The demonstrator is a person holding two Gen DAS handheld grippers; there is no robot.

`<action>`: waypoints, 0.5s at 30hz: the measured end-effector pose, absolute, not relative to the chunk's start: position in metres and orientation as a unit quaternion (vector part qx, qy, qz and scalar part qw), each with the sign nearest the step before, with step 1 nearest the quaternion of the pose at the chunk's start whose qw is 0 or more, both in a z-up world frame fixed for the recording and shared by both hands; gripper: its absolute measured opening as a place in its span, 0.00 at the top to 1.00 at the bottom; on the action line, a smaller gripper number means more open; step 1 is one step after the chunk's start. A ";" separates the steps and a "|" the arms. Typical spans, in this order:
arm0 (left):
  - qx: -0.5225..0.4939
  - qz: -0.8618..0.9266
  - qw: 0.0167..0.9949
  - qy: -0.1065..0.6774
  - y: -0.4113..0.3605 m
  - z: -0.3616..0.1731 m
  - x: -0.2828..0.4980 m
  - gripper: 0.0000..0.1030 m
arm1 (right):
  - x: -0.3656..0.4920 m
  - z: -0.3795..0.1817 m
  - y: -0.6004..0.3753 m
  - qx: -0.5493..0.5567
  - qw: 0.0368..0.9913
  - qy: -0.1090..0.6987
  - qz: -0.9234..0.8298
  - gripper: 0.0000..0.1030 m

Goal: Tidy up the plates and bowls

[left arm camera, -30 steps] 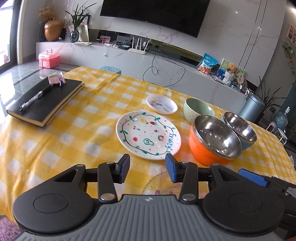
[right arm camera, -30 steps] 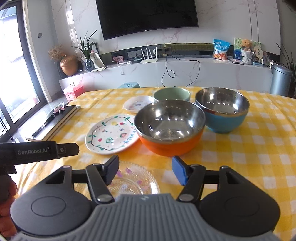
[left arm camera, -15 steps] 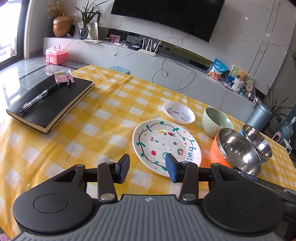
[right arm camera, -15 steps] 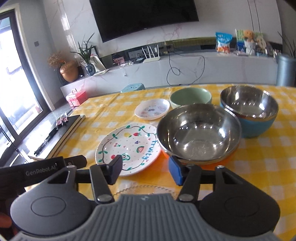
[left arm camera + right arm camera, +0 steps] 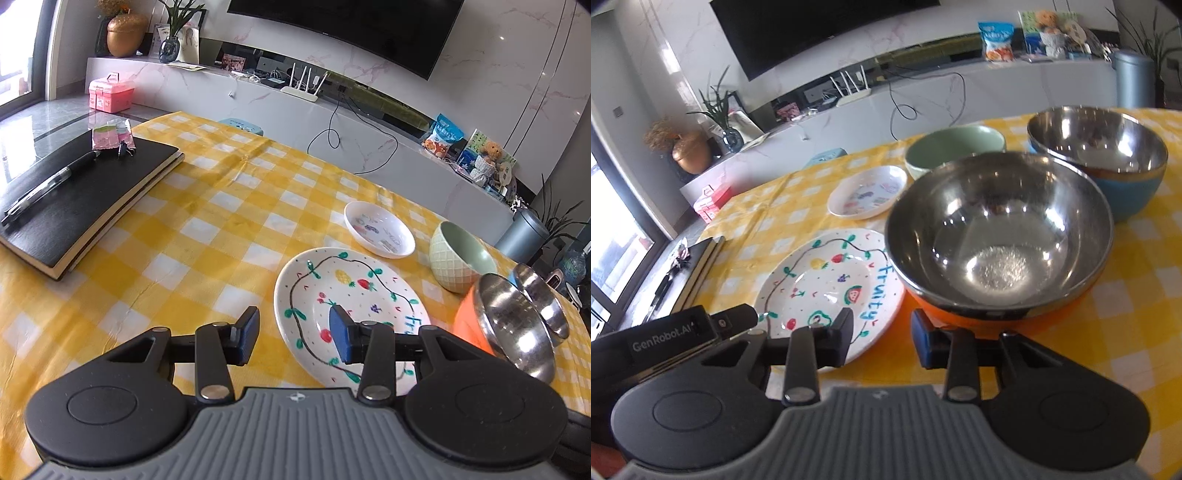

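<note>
Both grippers hovering over the yellow checked tablecloth (image 5: 221, 229), jaws apart and holding nothing. Left gripper (image 5: 293, 332) poised at the near left rim of the fruit plate (image 5: 351, 295), rim running between the two fingers, plate spreading ahead and to the right. Right gripper (image 5: 881, 338) nosing toward the orange bowl (image 5: 999, 236), dead ahead and slightly right, right finger just beside the bowl's base, left finger over the fruit plate's edge. Beyond, well apart from either tool: small dish (image 5: 868, 192), green bowl (image 5: 955, 146), blue bowl (image 5: 1099, 155). Likely next: right side nearer the bowls for nesting, left side nearer the plates. No long axis on round ware; only the rim's direction matters.
</note>
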State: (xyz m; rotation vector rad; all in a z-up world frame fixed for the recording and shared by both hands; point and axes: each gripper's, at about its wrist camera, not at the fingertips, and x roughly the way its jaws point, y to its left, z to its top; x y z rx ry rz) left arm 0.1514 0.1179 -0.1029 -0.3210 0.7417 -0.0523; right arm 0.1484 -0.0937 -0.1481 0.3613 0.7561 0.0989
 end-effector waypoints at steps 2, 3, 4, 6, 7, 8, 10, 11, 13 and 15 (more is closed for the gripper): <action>-0.160 -0.025 0.918 0.363 0.120 -0.106 0.157 0.58 | 0.151 -0.152 -0.093 0.186 0.909 0.370 0.045 0.75; -0.160 -0.026 0.918 0.362 0.120 -0.107 0.160 0.59 | 0.152 -0.153 -0.093 0.190 0.908 0.370 0.041 0.77; -0.160 -0.027 0.918 0.362 0.121 -0.108 0.162 0.60 | 0.153 -0.154 -0.093 0.196 0.907 0.370 0.039 0.78; -0.161 -0.027 0.917 0.364 0.122 -0.111 0.166 0.61 | 0.154 -0.156 -0.093 0.205 0.906 0.370 0.032 0.78; -0.162 -0.028 0.916 0.365 0.122 -0.113 0.168 0.61 | 0.155 -0.158 -0.093 0.208 0.905 0.371 0.028 0.78; -0.163 -0.030 0.916 0.366 0.123 -0.114 0.171 0.63 | 0.156 -0.159 -0.093 0.215 0.903 0.371 0.023 0.78; -0.164 -0.033 0.915 0.368 0.123 -0.115 0.175 0.67 | 0.155 -0.162 -0.093 0.225 0.900 0.373 0.017 0.78; -0.164 -0.035 0.914 0.370 0.123 -0.116 0.177 0.70 | 0.154 -0.162 -0.092 0.226 0.901 0.370 0.014 0.78; -0.164 -0.038 0.914 0.370 0.123 -0.117 0.180 0.73 | 0.154 -0.162 -0.091 0.226 0.902 0.368 0.012 0.79; -0.163 -0.041 0.913 0.371 0.123 -0.118 0.182 0.78 | 0.154 -0.163 -0.090 0.229 0.901 0.369 0.013 0.84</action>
